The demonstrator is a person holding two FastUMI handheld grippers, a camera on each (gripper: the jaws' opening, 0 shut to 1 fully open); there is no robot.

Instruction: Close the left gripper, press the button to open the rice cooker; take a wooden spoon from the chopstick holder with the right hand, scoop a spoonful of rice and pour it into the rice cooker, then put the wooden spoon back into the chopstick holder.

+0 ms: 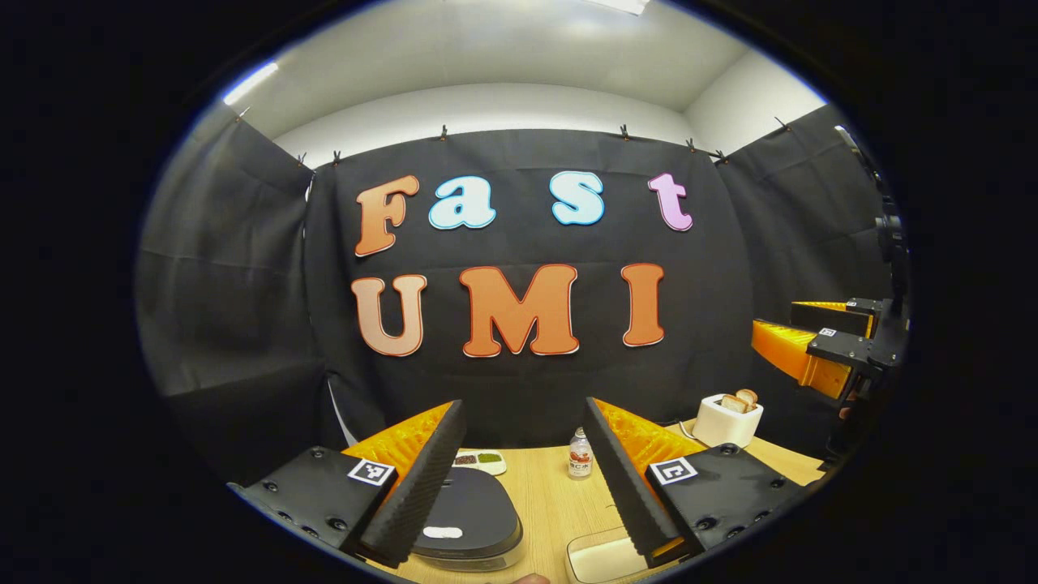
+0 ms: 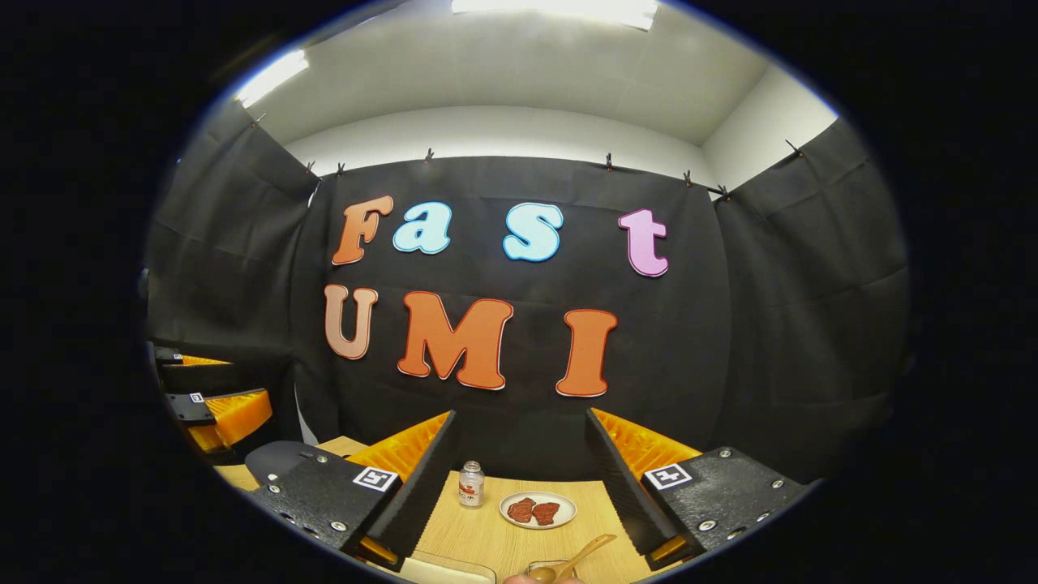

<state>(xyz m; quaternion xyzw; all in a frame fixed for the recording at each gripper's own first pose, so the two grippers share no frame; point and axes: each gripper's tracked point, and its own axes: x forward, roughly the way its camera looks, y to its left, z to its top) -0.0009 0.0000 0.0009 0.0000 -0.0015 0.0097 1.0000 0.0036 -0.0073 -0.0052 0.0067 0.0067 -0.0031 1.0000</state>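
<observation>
Left gripper view shows the rice cooker [image 1: 469, 513] lid down, both grippers' jaws wide apart and empty, wooden spoon [image 2: 577, 558] untouched: nothing begun.

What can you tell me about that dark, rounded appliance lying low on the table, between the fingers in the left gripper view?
The rice cooker looks like a low, rounded appliance with a dark, smooth lid and a paler, silvery band around its base. A small white oval button sits near the front edge of the lid. The lid is shut. It stands on the wooden table, in front of a small white tray of dark and green contents. The left gripper hangs open above it, not touching.
</observation>
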